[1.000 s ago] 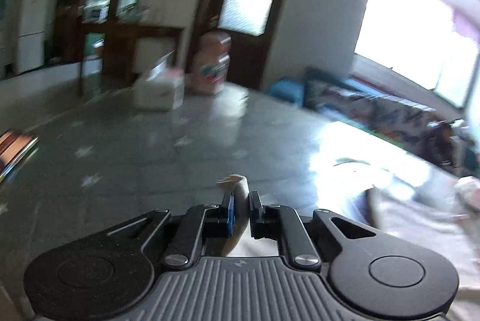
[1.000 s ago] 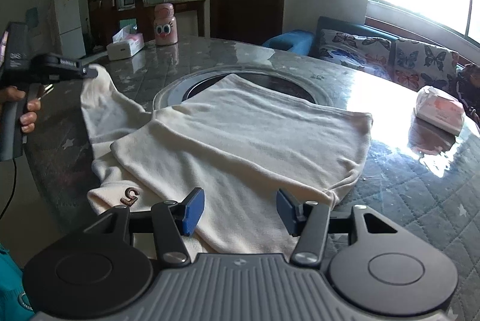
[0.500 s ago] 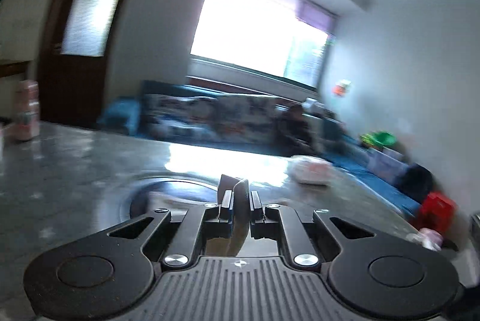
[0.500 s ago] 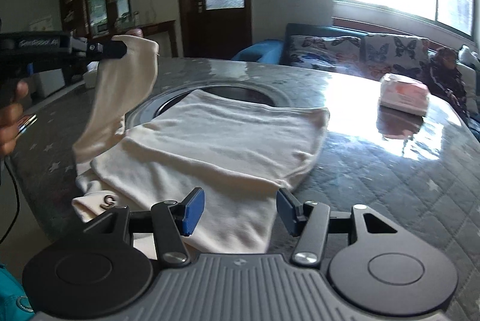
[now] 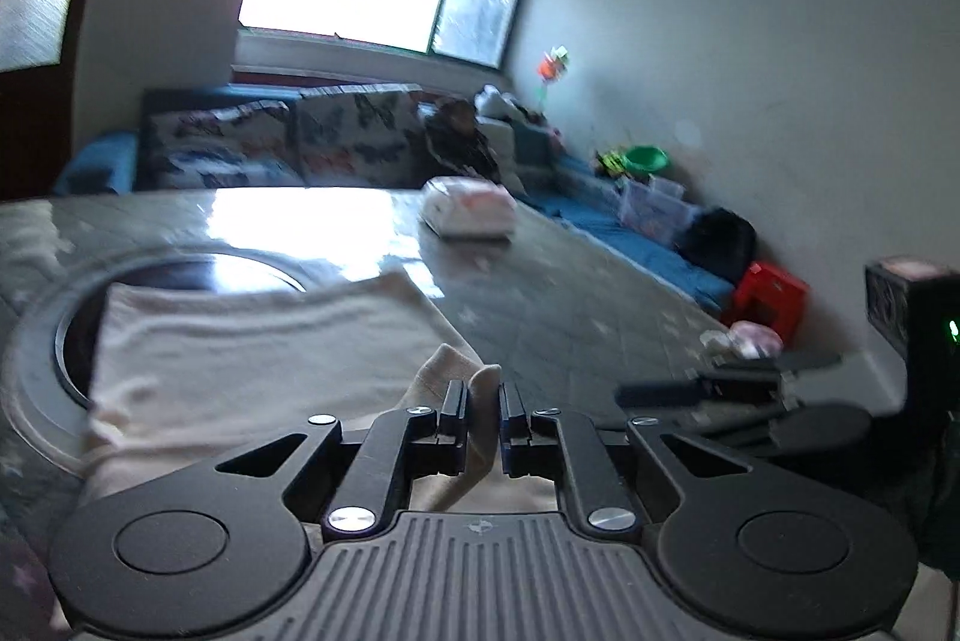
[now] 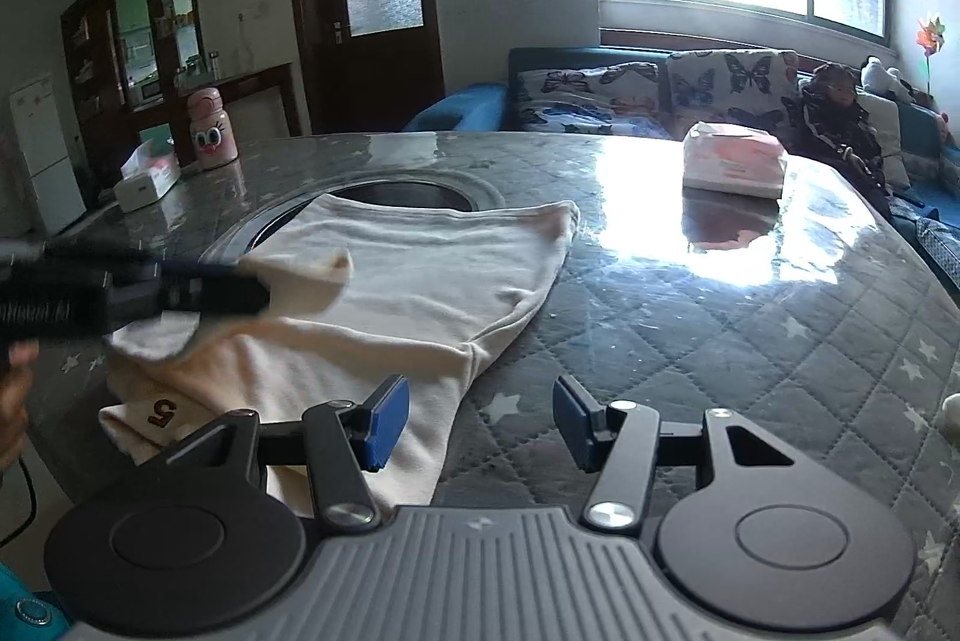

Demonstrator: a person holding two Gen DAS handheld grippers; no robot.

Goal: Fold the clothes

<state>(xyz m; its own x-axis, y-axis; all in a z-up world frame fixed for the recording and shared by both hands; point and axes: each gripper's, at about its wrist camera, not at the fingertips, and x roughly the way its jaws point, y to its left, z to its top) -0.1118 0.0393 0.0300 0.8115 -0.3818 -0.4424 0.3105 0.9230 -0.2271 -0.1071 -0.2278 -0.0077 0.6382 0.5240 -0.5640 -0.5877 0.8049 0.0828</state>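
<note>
we see the cream garment [image 6: 420,281] lying flat on the table [image 6: 720,329], reaching its near edge; the left gripper [image 5: 482,401] has its jaws clenched on the garment's sleeve [image 5: 456,371], lifted over it, while the right gripper [image 6: 480,413] has its jaws released, grasping nothing

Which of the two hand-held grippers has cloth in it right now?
The left hand-held gripper: its jaws are pinched shut on a fold of the cream shirt. The right hand-held gripper stands open, nothing between its blue pads.

Left gripper [image 6: 264,290] blurred (shirt [image 6: 420,281] partly hidden).
</note>
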